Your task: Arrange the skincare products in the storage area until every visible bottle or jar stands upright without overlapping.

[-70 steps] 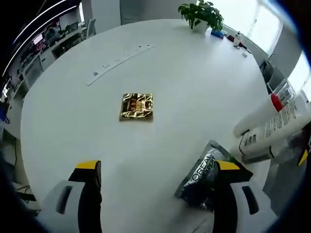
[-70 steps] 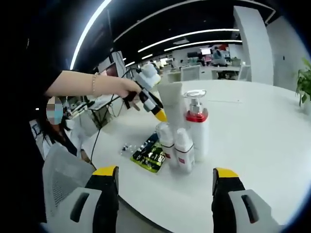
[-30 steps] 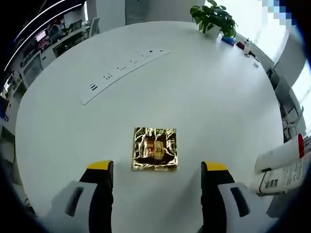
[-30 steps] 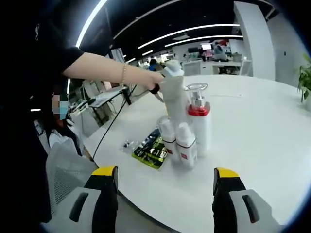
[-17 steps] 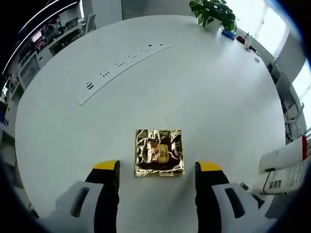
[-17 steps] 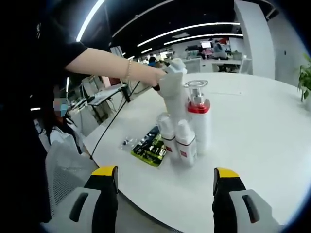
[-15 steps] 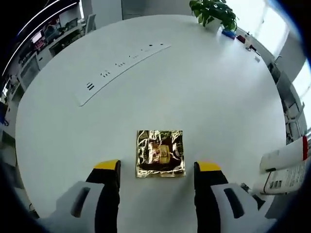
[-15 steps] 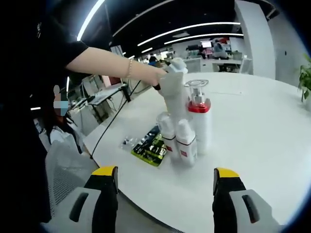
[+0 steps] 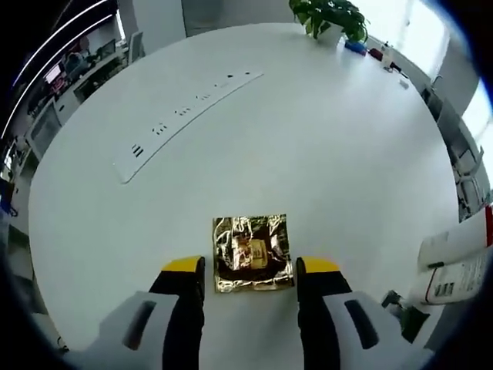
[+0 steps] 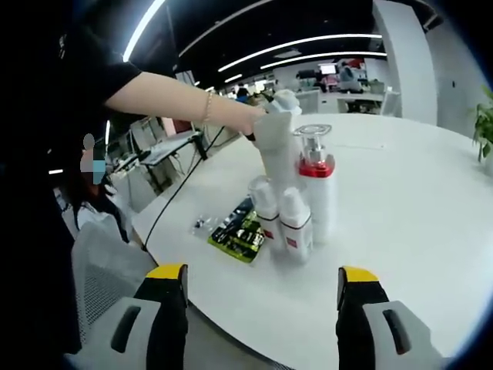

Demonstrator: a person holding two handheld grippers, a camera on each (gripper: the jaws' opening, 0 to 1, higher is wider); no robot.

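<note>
Left tool (image 9: pixel 250 266) spread around gold sachet (image 9: pixel 253 252); right tool (image 10: pixel 262 277) spread, bottles (image 10: pixel 296 220) overlapping.

Between the jaws of my left hand-held gripper (image 9: pixel 250 270) lies only the gold sachet (image 9: pixel 253 252); the surface (image 9: pixel 323 146) beyond it is bare. Before my right hand-held gripper (image 10: pixel 263 287) the way is free up to the standing bottles (image 10: pixel 296 208), with the dark sachet (image 10: pixel 237 229) beside them.

Bright, even light washes the white table (image 9: pixel 323 154), strongest by the plant (image 9: pixel 327 17). Ceiling strip lights (image 10: pixel 308 48) glare above it; fisheye bending warps edges.
</note>
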